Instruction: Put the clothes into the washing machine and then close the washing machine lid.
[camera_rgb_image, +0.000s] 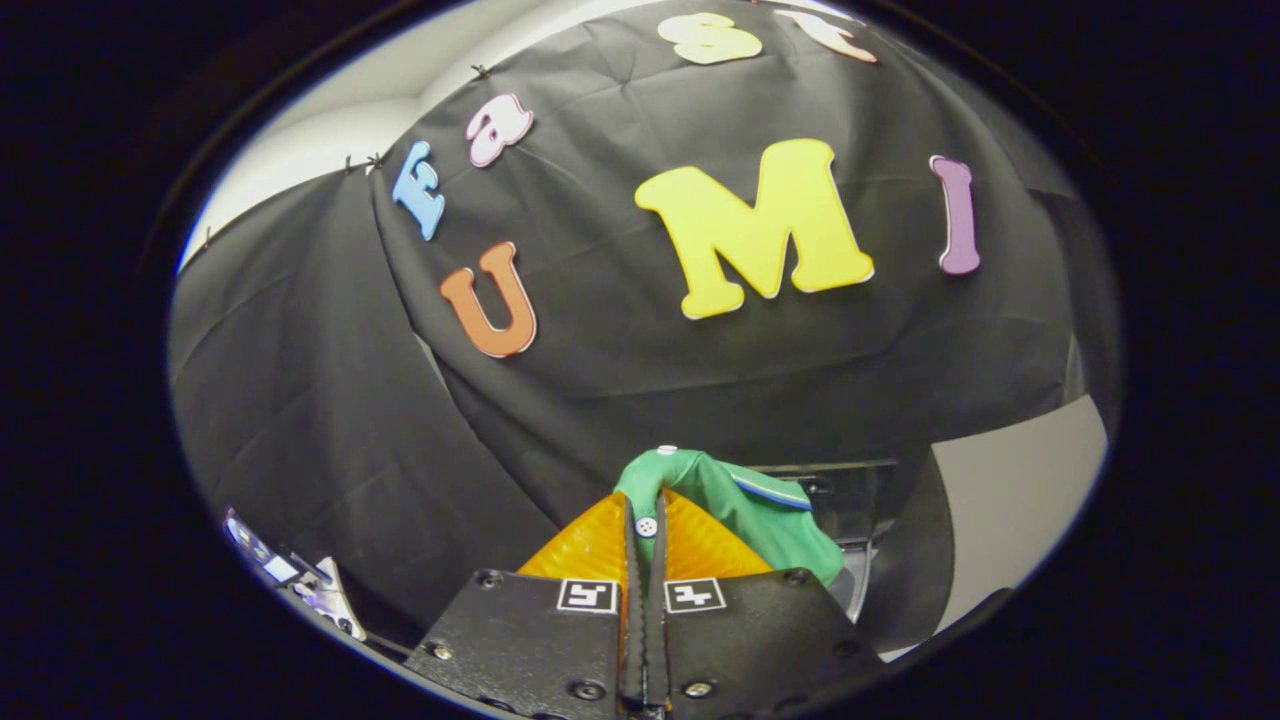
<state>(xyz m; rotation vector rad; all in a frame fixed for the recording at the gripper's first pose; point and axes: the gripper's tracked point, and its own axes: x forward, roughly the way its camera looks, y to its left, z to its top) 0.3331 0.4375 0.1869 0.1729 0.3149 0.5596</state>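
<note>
Gripper (645, 520) fingers pressed together, pinching green garment (745, 505), which drapes over the tips and hangs right-forward; dark machine opening (850, 500) lies just beyond and below.

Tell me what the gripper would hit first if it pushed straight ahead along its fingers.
Probably the black cloth wall. The gripper, shut on the green garment, has no other thing dead ahead; depth is unclear.

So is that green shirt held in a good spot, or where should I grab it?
The tool is shut on the green shirt at its buttoned edge, a thin fold between the fingers. That seems a fair spot: the rest bunches just beyond the fingertips. For a regrip, probably take a thicker bunch from above.
</note>
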